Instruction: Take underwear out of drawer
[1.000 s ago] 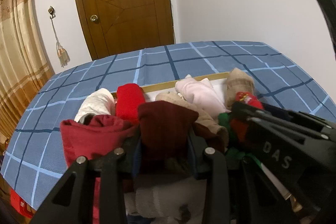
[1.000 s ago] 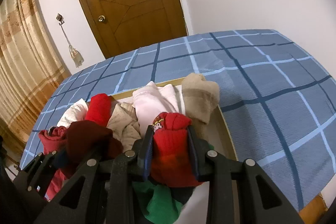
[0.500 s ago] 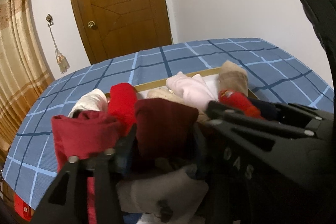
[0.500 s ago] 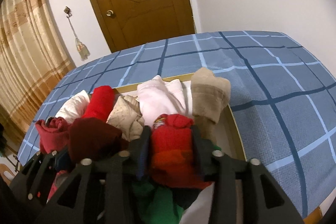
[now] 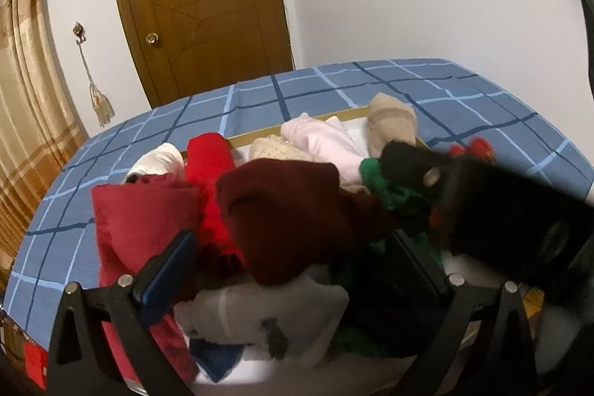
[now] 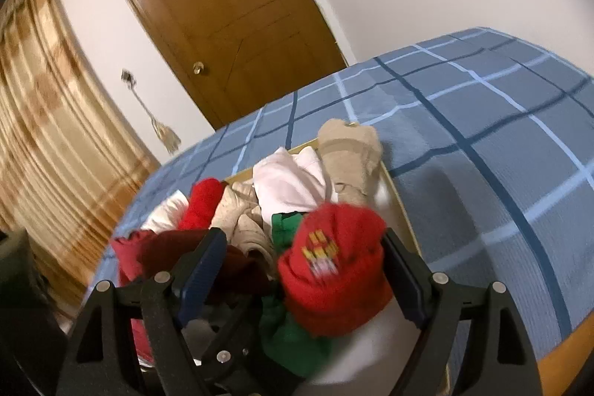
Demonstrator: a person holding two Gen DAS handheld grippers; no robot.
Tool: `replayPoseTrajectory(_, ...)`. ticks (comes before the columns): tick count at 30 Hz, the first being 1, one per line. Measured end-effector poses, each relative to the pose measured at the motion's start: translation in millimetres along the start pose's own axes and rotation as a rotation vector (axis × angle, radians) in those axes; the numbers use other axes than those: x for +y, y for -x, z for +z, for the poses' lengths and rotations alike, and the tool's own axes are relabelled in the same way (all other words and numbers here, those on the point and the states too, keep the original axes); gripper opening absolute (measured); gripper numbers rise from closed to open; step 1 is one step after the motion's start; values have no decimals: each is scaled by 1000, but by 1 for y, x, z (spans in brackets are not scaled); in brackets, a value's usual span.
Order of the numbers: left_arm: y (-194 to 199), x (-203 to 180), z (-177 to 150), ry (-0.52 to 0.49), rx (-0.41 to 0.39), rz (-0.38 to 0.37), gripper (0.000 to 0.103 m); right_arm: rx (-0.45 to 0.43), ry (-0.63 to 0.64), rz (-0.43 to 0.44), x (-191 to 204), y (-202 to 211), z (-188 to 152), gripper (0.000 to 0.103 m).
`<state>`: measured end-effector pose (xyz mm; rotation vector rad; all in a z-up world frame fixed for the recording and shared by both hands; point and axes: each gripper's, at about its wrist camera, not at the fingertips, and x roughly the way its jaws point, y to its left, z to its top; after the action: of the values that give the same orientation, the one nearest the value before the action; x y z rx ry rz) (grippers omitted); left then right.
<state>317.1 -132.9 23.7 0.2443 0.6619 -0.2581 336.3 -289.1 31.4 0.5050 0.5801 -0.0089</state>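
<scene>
- Left hand-held gripper [image 5: 293,270], bottom centre of its view: jaws opening, pads clear of the maroon roll [image 5: 286,214] between them. Released.
- Drawer [image 5: 260,134] sits on the blue checked bed [image 5: 464,99], packed with rolled underwear so each roll can be picked singly.
- Right hand-held gripper [image 6: 304,270]: jaws opening around the red roll [image 6: 334,266], which leans toward the right pad; contact unclear.
- Roll's yellow print is blurred, unreadable.

drawer [image 6: 394,181] packed with rolled garments [image 5: 286,214] — no gaps at lower centre, blue checked bedspread [image 6: 482,143] bare across the right, door [image 5: 208,6] and curtain [image 6: 48,121] bounding upper left
</scene>
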Motion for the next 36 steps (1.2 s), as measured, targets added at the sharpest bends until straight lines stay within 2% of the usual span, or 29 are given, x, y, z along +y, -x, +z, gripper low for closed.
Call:
replayPoseTrajectory(3,7,-1,-3,-11,-20,11,103,-40,-51,19,-4,16,-3,84)
replayPoseTrajectory(7,13,2,-5,12,-35,-5,103,-78,-37,0,0,28,-8,84)
replayPoseTrajectory(19,19,14,-21,50,-43,-6,103,-83,-35,0,-5,35,-26,84)
replayPoseTrajectory(27,31,25,-28,87,-56,0,103,-137,28,30,2,53,-40,84)
replayPoseTrajectory(36,61,31,-42,103,-92,21,103,-204,124,7,21,89,-54,84)
